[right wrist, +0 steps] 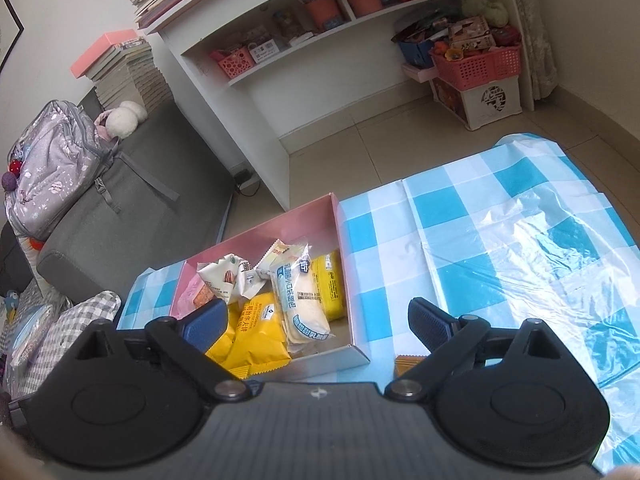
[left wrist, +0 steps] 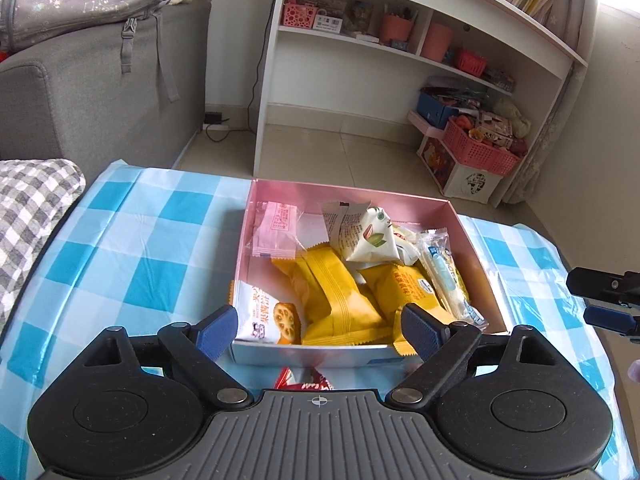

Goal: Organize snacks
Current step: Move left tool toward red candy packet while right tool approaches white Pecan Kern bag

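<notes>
Currently both sets of fingers wide open, empty. Left gripper [left wrist: 318, 330] over near wall of pink box [left wrist: 476, 256], packets piled inside. Red snack [left wrist: 304, 380] on surface just below left fingers, outside box. Orange packet [right wrist: 408, 364] by right gripper [right wrist: 316, 326], beside its right finger; long axis unclear.

The left hand-held gripper [left wrist: 318, 330] is hovering with its jaws spread wide and nothing between them, over the near edge of a pink box [left wrist: 476, 240] sitting on the blue-checked bench [left wrist: 152, 248]. Yellow snack packets [left wrist: 340, 300] are lying inside; a red packet [left wrist: 304, 380] is peeking out just before the box.
</notes>
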Tool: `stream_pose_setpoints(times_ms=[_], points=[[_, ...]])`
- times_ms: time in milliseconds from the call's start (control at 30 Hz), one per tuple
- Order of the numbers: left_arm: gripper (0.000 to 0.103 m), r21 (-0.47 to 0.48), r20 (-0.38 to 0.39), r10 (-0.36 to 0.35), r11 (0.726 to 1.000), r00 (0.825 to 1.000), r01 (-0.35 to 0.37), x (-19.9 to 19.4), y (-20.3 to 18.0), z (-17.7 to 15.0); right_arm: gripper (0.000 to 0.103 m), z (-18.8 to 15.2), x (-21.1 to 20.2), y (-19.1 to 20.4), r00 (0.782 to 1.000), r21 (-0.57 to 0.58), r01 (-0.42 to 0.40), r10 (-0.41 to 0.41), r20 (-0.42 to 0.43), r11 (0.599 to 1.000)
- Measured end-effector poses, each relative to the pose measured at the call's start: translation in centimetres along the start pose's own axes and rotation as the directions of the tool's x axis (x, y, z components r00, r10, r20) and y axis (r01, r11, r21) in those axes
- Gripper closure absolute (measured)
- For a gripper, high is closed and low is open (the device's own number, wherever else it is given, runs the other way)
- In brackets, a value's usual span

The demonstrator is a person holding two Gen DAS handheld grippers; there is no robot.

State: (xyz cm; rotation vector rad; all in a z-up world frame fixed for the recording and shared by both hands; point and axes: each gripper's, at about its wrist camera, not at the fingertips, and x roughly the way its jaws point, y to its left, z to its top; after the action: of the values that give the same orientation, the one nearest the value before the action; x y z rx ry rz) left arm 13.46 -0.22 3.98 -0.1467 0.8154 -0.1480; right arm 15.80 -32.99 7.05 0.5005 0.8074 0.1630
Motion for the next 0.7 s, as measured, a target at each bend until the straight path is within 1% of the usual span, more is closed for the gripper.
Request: stream_pose_setpoints(times_ms=[100, 167, 233, 300, 433, 533, 700], points=[[0.010, 0.005, -0.020, 0.000, 1.000, 1.000, 0.000, -0.8, 0.2, -1.0, 0.002, -0.2, -0.5, -0.4, 1.000, -0.021, 0.018, -0.018, -0.015, 1.000], [0.009, 0.015, -0.019, -0.001, 1.000, 1.000, 0.002, -1.2, 0.4, -1.9, 0.001, -0.5, -0.7, -0.6, 0.999, -0.041, 0.036, -0.037, -0.021, 0.998], [0.009, 0.028, -0.013, 0.016, 0.999, 1.000, -0.016, -1.3, 0.5, -3.0, 0.000, -1.0, -0.9, -0.9, 0.997, -0.072, 0.063, -0.065, -0.033, 0.995], [0.009, 0.036, -0.036, 0.030, 0.999, 0.999, -0.029, -1.1, 0.5, -3.9, 0.000, -1.7, -0.8, -0.9, 0.994, -0.119, 0.089, -0.096, -0.052, 0.989], [0.009, 0.020, -0.079, -0.013, 1.000, 0.997, 0.015, -0.9, 1.0, -5.3, 0.000, -3.0, -0.6, -0.7, 0.984, -0.234, 0.139, -0.161, -0.078, 0.962], [0.009, 0.048, -0.082, -0.015, 0.999, 0.996, 0.019, -0.9, 1.1, -6.2, 0.000, -3.7, -0.6, -0.7, 0.980, -0.265, 0.146, -0.175, -0.092, 0.953], [0.009, 0.100, -0.095, -0.026, 0.994, 0.995, 0.036, -0.6, 1.4, -7.7, 0.000, -5.3, -0.1, -0.7, 0.971, -0.308, 0.137, -0.188, -0.146, 0.942]])
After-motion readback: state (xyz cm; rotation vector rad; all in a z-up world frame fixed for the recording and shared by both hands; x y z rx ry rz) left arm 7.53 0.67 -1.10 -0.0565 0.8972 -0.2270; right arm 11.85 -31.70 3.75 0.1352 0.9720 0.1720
